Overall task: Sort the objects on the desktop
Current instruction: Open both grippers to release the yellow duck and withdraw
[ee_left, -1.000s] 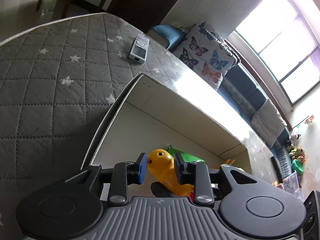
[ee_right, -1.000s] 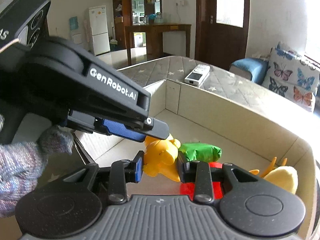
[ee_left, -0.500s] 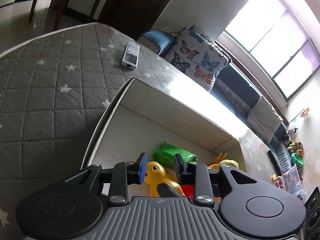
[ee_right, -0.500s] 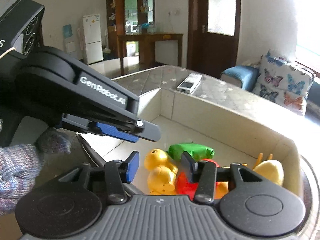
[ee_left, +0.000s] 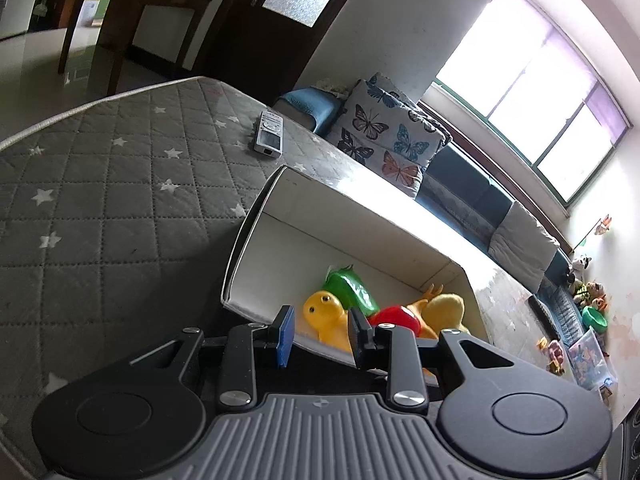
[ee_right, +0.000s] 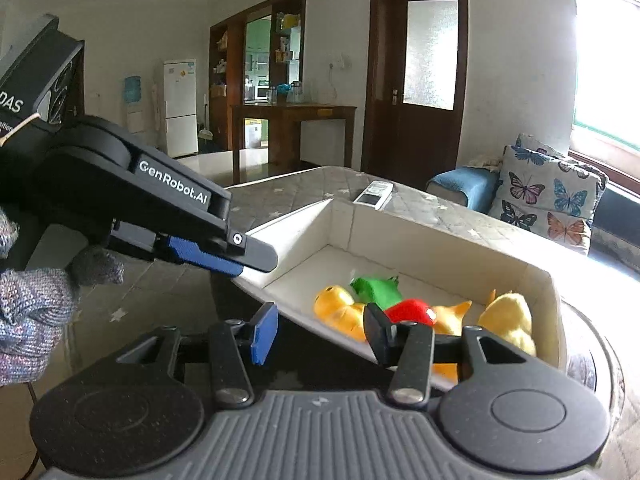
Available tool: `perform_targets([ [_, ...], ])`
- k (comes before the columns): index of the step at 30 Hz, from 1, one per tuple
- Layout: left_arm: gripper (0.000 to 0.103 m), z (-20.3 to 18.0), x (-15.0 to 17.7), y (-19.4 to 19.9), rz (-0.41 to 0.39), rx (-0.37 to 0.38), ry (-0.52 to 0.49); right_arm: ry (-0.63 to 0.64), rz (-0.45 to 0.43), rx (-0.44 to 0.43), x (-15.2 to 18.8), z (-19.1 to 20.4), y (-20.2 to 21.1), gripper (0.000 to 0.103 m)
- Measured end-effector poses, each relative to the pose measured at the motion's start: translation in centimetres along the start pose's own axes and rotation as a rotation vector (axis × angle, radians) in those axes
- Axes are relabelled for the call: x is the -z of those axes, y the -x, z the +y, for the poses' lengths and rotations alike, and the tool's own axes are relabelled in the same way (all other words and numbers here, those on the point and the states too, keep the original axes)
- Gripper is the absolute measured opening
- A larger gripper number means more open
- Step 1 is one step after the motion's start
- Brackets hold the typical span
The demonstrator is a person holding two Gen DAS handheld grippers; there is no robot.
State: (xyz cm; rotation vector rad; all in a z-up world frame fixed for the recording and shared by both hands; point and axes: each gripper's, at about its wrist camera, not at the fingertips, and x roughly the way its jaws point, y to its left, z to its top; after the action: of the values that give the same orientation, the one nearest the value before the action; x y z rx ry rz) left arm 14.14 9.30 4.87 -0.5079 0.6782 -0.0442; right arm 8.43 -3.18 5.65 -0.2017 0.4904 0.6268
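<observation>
Nearby, remote [ee_left: 269, 135] on quilt [ee_left: 100, 184], box [ee_left: 256, 240]

The open white cardboard box [ee_right: 440, 256] stands on the grey quilted star-pattern mattress [ee_left: 100, 200]. In it lie a yellow rubber duck toy [ee_right: 338, 308], behind it a green plastic packet [ee_right: 378, 288], and to the right a red toy [ee_right: 412, 311] and a yellow plush chick [ee_right: 510, 318]. The white remote control [ee_left: 269, 135] lies on the mattress behind the box.

the right gripper [ee_right: 320, 334], clamped on the yellow rubber duck toy [ee_right: 340, 312] a second ago, has just been opening and now has nothing between its jaws; the duck lies in the white cardboard box [ee_right: 440, 256]. both grippers have pulled back from the box.
</observation>
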Motion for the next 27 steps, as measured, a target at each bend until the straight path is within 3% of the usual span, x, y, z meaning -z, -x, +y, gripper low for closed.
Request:
perform_targets([
  [7,0.031,-0.8,2.0,1.1,-0.005,-0.011,-0.072,-0.005,0.008,0.003,1.4,0.7,0.7,0.056],
  [23,0.031,-2.7,6.4,1.0,-0.004,-0.098,-0.220,-0.089,0.043,0.102,4.6,0.6,2.4,0.102],
  [27,0.031,-2.8,6.9,1.1,-0.013,-0.119,-0.235,-0.102,0.061,0.127,5.3,0.6,2.6,0.103],
])
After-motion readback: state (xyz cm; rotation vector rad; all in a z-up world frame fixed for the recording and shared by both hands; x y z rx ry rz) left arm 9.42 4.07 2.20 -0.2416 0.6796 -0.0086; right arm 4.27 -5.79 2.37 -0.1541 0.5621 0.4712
